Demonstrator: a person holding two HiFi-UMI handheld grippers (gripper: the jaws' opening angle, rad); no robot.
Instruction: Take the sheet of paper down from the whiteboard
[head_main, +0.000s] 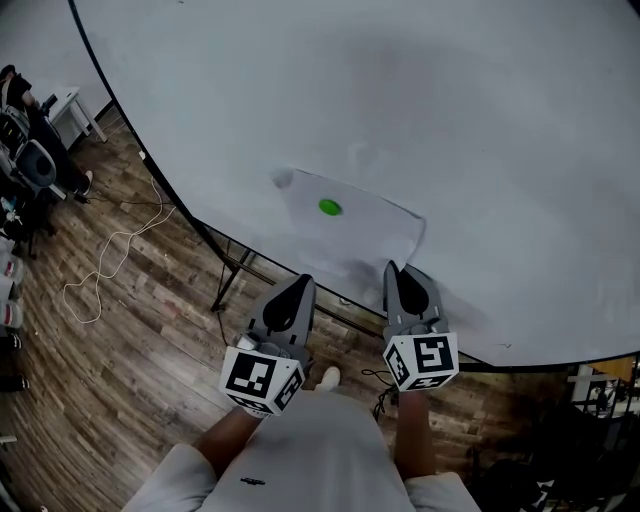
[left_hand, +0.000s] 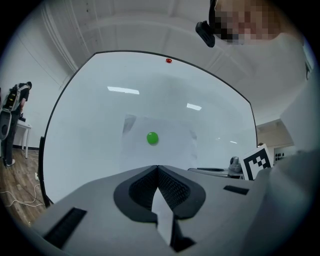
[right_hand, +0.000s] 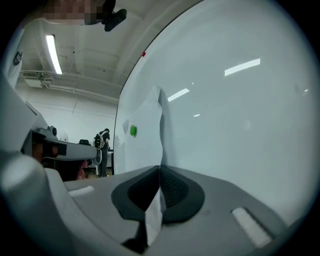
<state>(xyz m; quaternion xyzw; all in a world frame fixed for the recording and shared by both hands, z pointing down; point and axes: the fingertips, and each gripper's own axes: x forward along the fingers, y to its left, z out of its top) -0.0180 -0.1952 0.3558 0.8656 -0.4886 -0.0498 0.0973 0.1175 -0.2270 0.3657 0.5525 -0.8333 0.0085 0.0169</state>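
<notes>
Risk sits mainly at the green magnet (head_main: 329, 207), which pins the sheet of paper (head_main: 360, 235) to the whiteboard (head_main: 420, 100) near the sheet's upper left, at the middle of the head view. A pull straight away from the board, with the magnet not yet lifted, could tear the paper around that spot. It could also drag the magnet along until it drops. An uneven pull between the two hands could crease or rip the lower edge, since each grip bites only a narrow strip there. The thin paper might also slide out of a grip.

The left gripper (head_main: 299, 282), at lower centre left of the head view, has its jaws closed. Its own view shows a sliver of the sheet's lower edge pinched between the pads. The right gripper (head_main: 397, 270), just to its right, is likewise clamped on the lower edge. In its own view the paper runs up from between the pads and bows a little off the board along the sheet's right side.
</notes>
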